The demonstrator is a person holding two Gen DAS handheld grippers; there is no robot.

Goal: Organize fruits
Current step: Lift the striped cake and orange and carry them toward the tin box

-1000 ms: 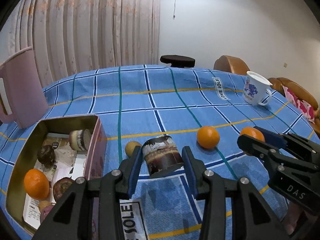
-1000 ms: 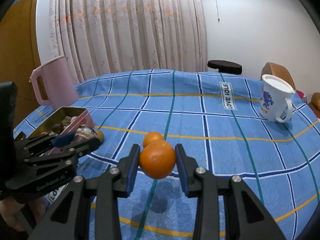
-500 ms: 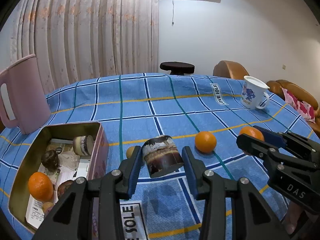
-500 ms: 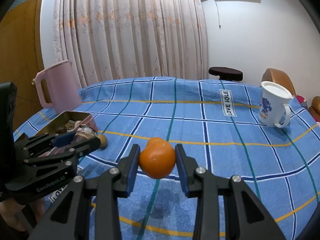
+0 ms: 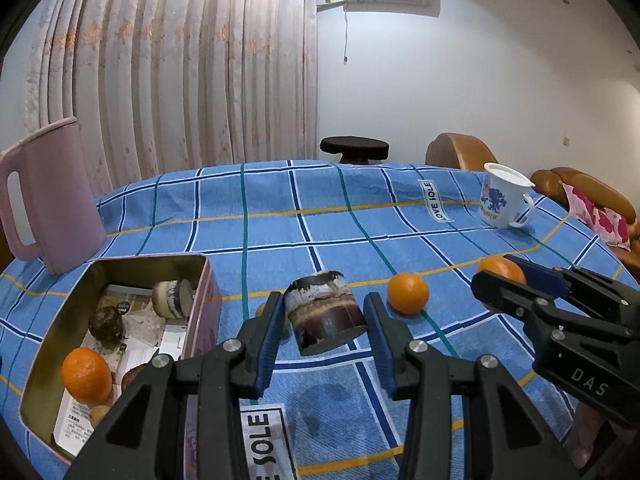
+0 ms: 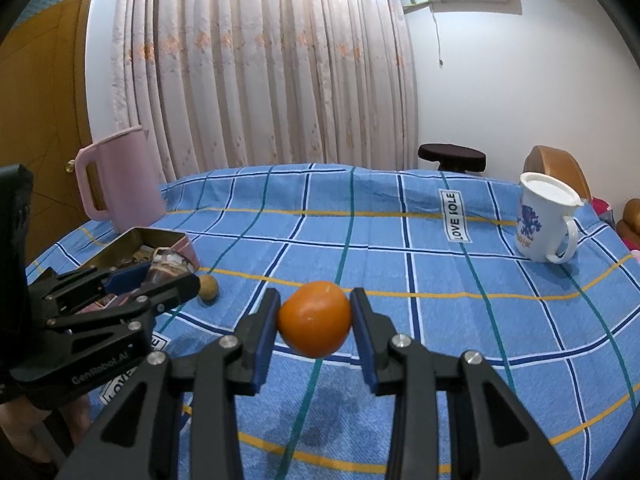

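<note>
Both loads have risen clear of the tabletop (image 5: 280,220) over the last second: the left claw (image 5: 325,320) clamped on a dark fruit chunk (image 5: 325,316), the right claw (image 6: 314,320) clamped on an orange (image 6: 314,318), both seemingly bound for the tin box (image 5: 44,344).

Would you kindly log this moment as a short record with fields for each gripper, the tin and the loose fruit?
left gripper: shut on a dark brown cylindrical piece, held above the cloth
right gripper: shut on an orange
tin: open; holds an orange and several brown pieces
loose fruit: one orange and a small tan fruit on the blue checked tablecloth
</note>
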